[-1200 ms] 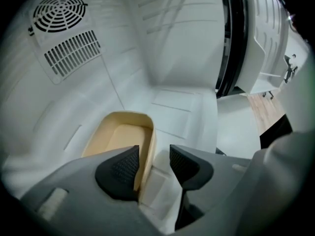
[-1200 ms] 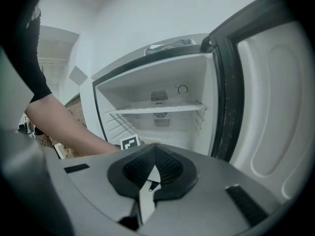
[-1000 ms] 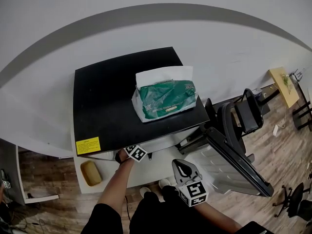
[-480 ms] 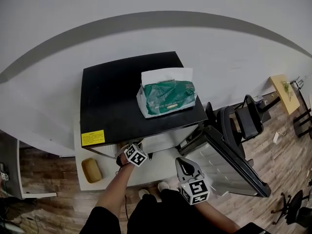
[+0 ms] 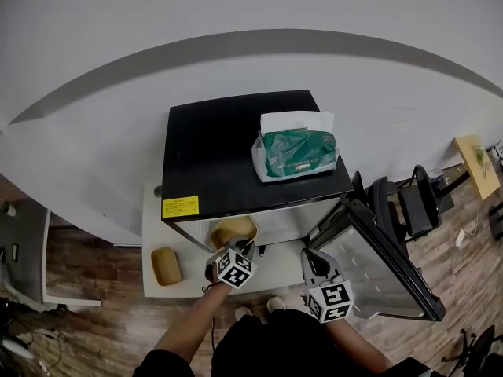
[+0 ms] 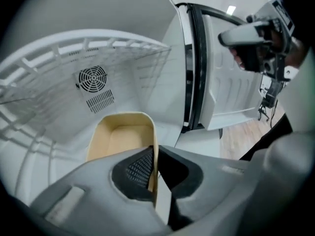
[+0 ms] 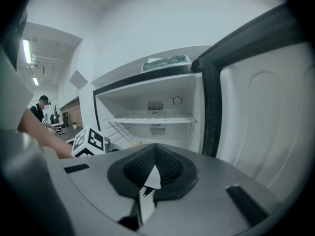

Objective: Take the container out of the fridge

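Note:
A tan, open-topped container [image 5: 233, 231] sits at the mouth of the black-topped fridge [image 5: 228, 151], whose door [image 5: 385, 267] hangs open to the right. My left gripper [image 5: 244, 249] is shut on the container's near wall. In the left gripper view the thin rim of the container [image 6: 123, 136] is pinched between the pads of the left gripper [image 6: 153, 175], under the wire shelf [image 6: 74, 68]. My right gripper [image 5: 311, 256] hovers in front of the opening, shut and empty. Seen from the right gripper view, the right gripper [image 7: 152, 175] faces the fridge's white shelf [image 7: 152, 120].
A green tissue pack [image 5: 296, 155] lies on the fridge top. A second tan container [image 5: 166, 265] rests on the white base left of the fridge. A chair [image 5: 416, 206] stands behind the open door. The person's feet [image 5: 275, 305] are close to the base.
The left gripper, earlier reaching into the fridge, has closed on the container, and the container now shows at the fridge's front. The right gripper has stayed in front of the door.

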`<state>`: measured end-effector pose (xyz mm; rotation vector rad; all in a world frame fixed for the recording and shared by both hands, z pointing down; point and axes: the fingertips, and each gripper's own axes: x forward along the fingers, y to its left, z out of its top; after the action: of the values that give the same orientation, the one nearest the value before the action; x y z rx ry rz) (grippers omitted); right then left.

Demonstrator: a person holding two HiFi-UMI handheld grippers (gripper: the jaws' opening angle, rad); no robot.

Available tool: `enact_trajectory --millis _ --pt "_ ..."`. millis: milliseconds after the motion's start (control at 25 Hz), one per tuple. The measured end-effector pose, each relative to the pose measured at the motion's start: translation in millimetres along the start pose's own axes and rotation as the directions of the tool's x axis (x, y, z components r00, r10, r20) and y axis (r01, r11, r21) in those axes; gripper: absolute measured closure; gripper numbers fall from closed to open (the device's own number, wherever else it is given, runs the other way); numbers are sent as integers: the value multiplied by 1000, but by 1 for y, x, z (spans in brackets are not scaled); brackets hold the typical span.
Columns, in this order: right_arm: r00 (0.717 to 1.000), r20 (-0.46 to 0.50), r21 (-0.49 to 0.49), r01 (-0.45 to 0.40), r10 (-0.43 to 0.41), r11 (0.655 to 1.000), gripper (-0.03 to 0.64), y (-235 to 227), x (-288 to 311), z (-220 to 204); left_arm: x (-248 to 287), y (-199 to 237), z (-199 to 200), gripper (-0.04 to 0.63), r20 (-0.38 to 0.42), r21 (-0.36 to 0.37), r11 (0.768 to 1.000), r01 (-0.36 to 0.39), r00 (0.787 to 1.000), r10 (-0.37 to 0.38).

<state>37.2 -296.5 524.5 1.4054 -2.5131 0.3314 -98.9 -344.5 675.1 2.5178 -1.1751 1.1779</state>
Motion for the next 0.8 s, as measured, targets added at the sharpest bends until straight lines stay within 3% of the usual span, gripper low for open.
enact_trajectory --millis 240,400,520,680,800 --pt "1000 4 0 -8 8 1000 618 2 1 3 -64 -18 24 571 141 -106 994 16 990 -1" --pt "1000 15 -9 -19 19 1000 618 12 -4 16 -112 -24 39 572 255 -203 979 26 967 27" --pt "999 45 -59 -24 27 998 618 25 -8 32 -156 -21 48 572 357 -293 956 22 930 88" --pt "995 84 -78 -46 52 996 618 47 -14 51 -210 -15 47 572 445 -419 908 10 874 196" --pt "992 108 -90 -55 65 994 618 61 -15 59 -242 -11 44 572 489 -463 886 -18 829 272"
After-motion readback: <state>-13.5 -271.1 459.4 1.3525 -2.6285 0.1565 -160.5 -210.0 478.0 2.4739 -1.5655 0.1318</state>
